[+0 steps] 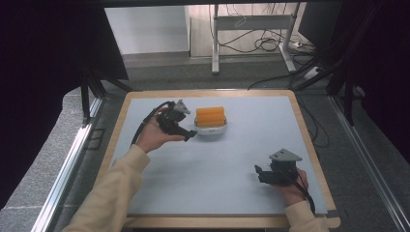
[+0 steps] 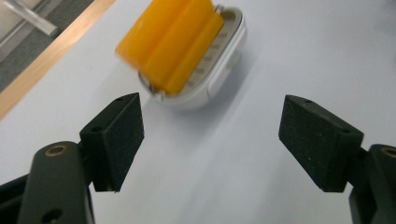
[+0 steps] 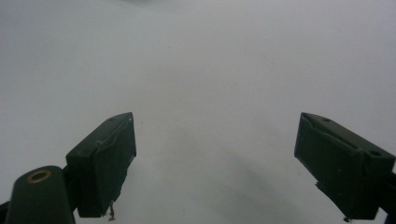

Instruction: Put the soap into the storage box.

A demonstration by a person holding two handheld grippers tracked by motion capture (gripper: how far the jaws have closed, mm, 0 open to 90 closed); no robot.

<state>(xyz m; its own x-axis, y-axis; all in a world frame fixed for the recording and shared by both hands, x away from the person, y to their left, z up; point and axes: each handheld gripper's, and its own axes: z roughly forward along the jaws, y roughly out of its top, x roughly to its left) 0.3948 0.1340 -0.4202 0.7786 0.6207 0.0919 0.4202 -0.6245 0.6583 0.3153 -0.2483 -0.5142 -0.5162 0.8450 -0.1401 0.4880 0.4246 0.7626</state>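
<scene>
A pale blue-grey mat covers the bench, smooth and matte, with a light wooden edge showing all round it. Toward the far middle of the mat sits a small white plastic tray with rounded corners and a ribbed inner wall, and in it lies a block of orange bars, long, smooth-sided pieces packed side by side and standing higher than the tray's rim. The left gripper is held in the person's left hand, just beside the tray on its left, with its tips close to the tray's near corner; whether they touch it cannot be told from above. In the left gripper view its fingers stand wide apart, flat black blocks with a fine grainy foam face, and the tray with the orange bars lies ahead of the gap, nearer the left one, with nothing between them. The right gripper rests low at the near right of the mat in the right hand, well apart from the tray, a grey three-cornered plate on top and a black cable trailing back over the cream sleeve. Its fingers are likewise spread wide over bare mat, holding nothing.
</scene>
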